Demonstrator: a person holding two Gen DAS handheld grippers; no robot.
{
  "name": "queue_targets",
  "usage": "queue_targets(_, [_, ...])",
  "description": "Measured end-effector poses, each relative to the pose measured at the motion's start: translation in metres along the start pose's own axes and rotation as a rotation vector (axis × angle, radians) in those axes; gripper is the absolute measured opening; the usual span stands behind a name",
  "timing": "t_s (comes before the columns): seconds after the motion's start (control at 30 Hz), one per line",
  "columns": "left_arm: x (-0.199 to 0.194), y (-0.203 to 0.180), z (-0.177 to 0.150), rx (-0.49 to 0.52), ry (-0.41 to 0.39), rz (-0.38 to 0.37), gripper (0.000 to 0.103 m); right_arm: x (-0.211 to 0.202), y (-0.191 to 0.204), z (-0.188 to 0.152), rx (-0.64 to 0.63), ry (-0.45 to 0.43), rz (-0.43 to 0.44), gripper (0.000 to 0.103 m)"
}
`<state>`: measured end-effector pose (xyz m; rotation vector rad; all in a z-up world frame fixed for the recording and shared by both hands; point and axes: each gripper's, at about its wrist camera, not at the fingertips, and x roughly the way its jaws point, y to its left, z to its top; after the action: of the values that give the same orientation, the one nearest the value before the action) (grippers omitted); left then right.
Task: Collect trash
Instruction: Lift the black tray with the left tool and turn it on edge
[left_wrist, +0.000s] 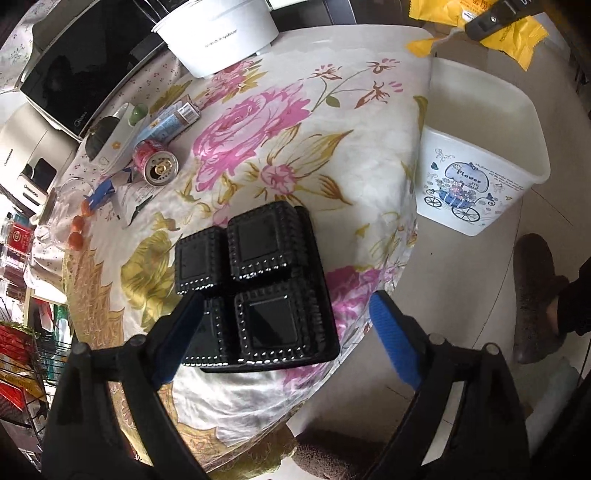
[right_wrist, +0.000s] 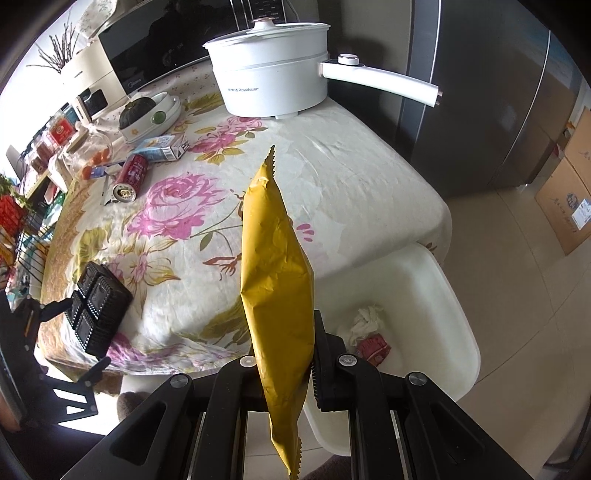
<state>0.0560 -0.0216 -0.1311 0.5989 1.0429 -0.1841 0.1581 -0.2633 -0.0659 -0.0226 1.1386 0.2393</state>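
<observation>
A black plastic tray (left_wrist: 258, 280) with several square wells lies at the near edge of the floral tablecloth (left_wrist: 295, 129). My left gripper (left_wrist: 284, 299) hangs over it with its blue pads (left_wrist: 393, 336) wide apart, not pressing on the tray. The tray (right_wrist: 99, 302) and the left gripper (right_wrist: 88, 330) also show at the left of the right wrist view. My right gripper (right_wrist: 284, 354) is shut on a yellow snack bag (right_wrist: 275, 266), held beside a white bin (right_wrist: 424, 280). The left wrist view shows the bag (left_wrist: 517, 40), the right gripper (left_wrist: 495, 18) and the flower-printed bin (left_wrist: 480, 147).
A crumpled tissue (right_wrist: 365, 319) and a red wrapper (right_wrist: 373, 349) lie inside the bin. A red can (left_wrist: 157, 162), a blue carton (left_wrist: 170, 120) and papers (left_wrist: 133, 199) sit at the far side. A white electric pot (right_wrist: 273, 70) and a microwave (right_wrist: 155, 48) stand behind. A person's slippered foot (left_wrist: 532, 295) is on the floor.
</observation>
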Motion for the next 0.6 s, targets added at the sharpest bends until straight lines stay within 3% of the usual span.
queue_targets(0.27, [0.015,-0.002,-0.023,0.062,0.012,0.019,0.091,0.007,0.018,0.002,-0.032,0.015,-0.001,0.013])
queue_targets(0.43, [0.02,-0.01,-0.026,0.126,-0.009,0.079,0.091,0.005,0.024,0.001,-0.03,0.013,0.011,0.013])
queue_targets(0.6, [0.023,-0.019,-0.026,0.19,-0.04,0.138,0.082,0.004,0.024,-0.002,-0.021,0.017,0.008,0.013])
